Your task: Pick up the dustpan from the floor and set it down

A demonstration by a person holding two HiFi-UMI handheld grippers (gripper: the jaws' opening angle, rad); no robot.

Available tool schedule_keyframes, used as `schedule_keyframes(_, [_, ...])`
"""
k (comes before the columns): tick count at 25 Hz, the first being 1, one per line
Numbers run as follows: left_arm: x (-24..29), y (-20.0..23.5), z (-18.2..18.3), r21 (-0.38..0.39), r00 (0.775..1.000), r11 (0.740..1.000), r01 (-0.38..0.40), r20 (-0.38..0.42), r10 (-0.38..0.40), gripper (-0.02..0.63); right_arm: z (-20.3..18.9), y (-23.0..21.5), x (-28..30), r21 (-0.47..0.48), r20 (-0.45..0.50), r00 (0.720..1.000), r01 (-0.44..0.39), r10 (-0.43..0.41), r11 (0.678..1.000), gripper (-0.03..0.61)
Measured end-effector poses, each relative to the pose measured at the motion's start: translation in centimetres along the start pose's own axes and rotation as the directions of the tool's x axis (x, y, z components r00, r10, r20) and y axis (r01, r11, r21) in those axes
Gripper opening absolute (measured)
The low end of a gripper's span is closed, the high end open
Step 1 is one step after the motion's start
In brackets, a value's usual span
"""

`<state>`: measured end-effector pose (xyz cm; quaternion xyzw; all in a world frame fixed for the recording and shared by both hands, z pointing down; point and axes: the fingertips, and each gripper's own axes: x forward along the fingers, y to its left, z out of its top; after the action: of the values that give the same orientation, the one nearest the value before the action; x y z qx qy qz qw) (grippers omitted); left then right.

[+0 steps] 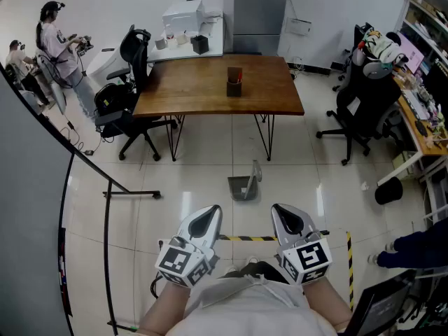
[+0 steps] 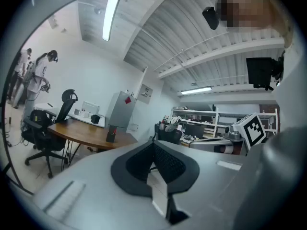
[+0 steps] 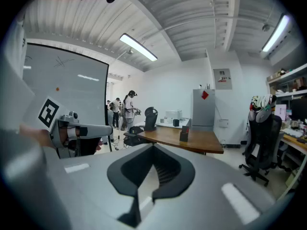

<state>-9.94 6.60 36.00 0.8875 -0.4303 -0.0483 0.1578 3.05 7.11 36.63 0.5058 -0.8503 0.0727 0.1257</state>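
A grey dustpan (image 1: 243, 185) with an upright handle stands on the tiled floor in front of the wooden table (image 1: 203, 89) in the head view. My left gripper (image 1: 207, 219) and right gripper (image 1: 287, 220) are held side by side near my body, well short of the dustpan, both pointing toward it. In both gripper views the jaws meet at the tips with nothing between them: left gripper (image 2: 153, 144), right gripper (image 3: 153, 147). The dustpan is hidden behind the jaws in both gripper views.
A black pen holder (image 1: 234, 82) sits on the table. Black office chairs stand at the left (image 1: 129, 82) and right (image 1: 360, 103). A dark barrier frame (image 1: 105, 201) borders the left. Yellow-black tape (image 1: 259, 239) marks the floor. People (image 1: 56, 44) stand far left.
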Motion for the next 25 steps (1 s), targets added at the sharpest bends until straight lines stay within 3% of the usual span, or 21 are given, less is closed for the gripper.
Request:
schedule_keyframes(8, [4.4,3.0,-0.5,-0.022,0.999,1.000,-0.020,-0.031,0.019,0.012,-0.4,-3.6,4.4,0.032,-0.010,1.000,0.003,-0.003,0.999,0.000])
schedule_keyframes(16, [13.3,7.3,0.8,0.008,0.996,0.997,-0.080,-0.029,0.080,0.012,1.0,-11.5,12.1,0.068,-0.009,1.000,-0.029,0.030,0.997,0.000])
schedule_keyframes(21, [17.7,9.4,2.6,0.025,0.995,0.995,-0.097,-0.008,0.097,0.012,1.1,-15.3,16.3,0.064,-0.048,0.999,-0.008,0.011,0.998,0.000])
schedule_keyframes(25, [19.8,10.7,2.7,0.011,0.997,0.997,-0.071,-0.016,0.071,0.012,0.4,-15.6,18.5,0.074,-0.099,0.995,0.008,-0.001,0.997,0.000])
